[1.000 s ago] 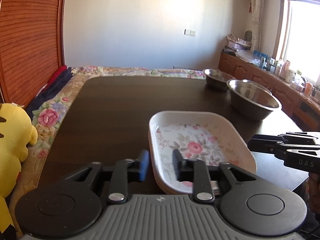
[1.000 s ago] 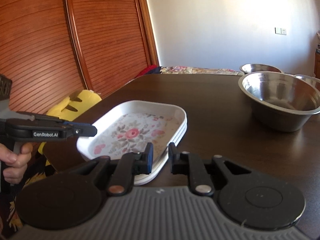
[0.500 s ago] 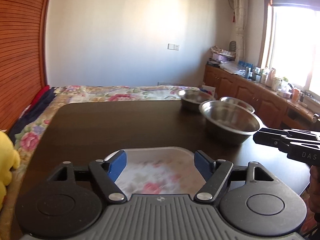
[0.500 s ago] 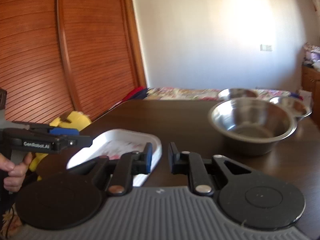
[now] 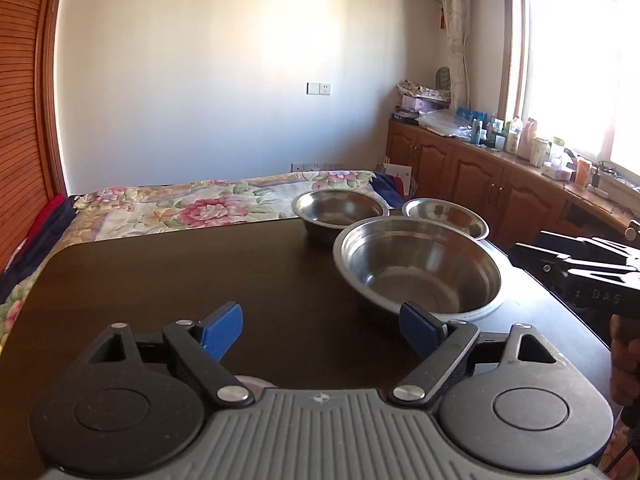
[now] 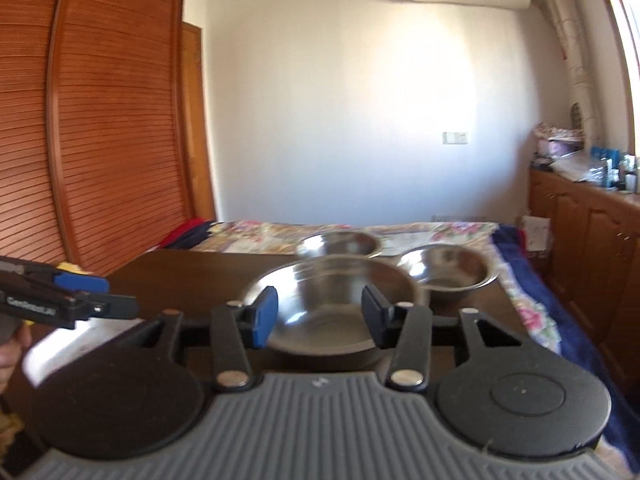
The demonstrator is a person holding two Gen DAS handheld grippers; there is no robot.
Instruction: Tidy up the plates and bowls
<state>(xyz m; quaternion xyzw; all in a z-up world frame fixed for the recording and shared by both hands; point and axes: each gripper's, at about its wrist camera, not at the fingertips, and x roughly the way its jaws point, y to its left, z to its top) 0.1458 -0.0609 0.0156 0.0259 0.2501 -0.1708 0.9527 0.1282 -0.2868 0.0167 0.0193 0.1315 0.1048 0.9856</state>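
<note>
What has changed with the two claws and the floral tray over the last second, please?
Both claws let go and opened: the left claw released the floral tray rim, and the right claw, shut before, now faces the large steel bowl. Both views lifted toward the bowls. The tray and the three bowls stayed on the table.

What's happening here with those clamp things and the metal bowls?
A person is tidying dishes on a dark wooden table, holding a two-finger gripper in each hand. Both the left gripper and right gripper are open and hold nothing. The right one points at the large steel bowl; two smaller steel bowls sit behind it. A white tray lies near the left gripper.
</note>
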